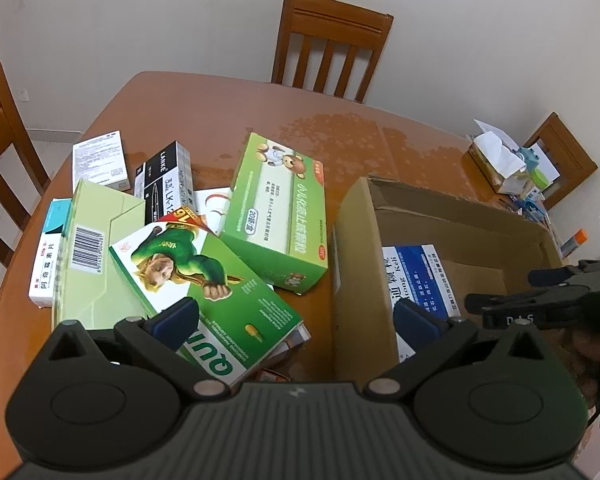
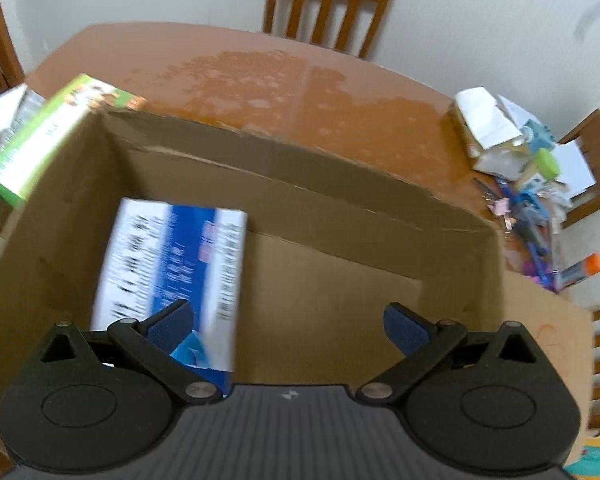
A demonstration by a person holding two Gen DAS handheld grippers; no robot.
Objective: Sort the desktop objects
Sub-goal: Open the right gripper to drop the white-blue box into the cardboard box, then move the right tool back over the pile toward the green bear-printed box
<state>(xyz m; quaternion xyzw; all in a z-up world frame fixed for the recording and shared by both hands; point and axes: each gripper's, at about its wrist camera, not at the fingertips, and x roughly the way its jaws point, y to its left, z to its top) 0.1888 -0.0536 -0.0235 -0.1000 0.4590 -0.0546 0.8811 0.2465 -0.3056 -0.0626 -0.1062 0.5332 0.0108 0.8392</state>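
A brown cardboard box (image 1: pixel 356 240) (image 2: pixel 340 208) stands open on the wooden table (image 1: pixel 220 112). A blue and white medicine box (image 1: pixel 420 276) (image 2: pixel 172 264) lies inside it at the left. My right gripper (image 2: pixel 288 326) hangs open over the box, nothing between its fingers; it also shows at the right edge of the left wrist view (image 1: pixel 512 292). My left gripper (image 1: pixel 296 322) is open above the box's left wall and a green box with a cartoon muscleman (image 1: pixel 204 292). Left of the carton lie several medicine boxes, among them a green bear box (image 1: pixel 278 212).
A pale green opened carton (image 1: pixel 96 256), a black pen box (image 1: pixel 166 184) and white boxes (image 1: pixel 98 160) crowd the table's left. A tissue pack and small clutter (image 2: pixel 516 168) sit at the right edge. Wooden chairs (image 1: pixel 328 44) stand around the table by a white wall.
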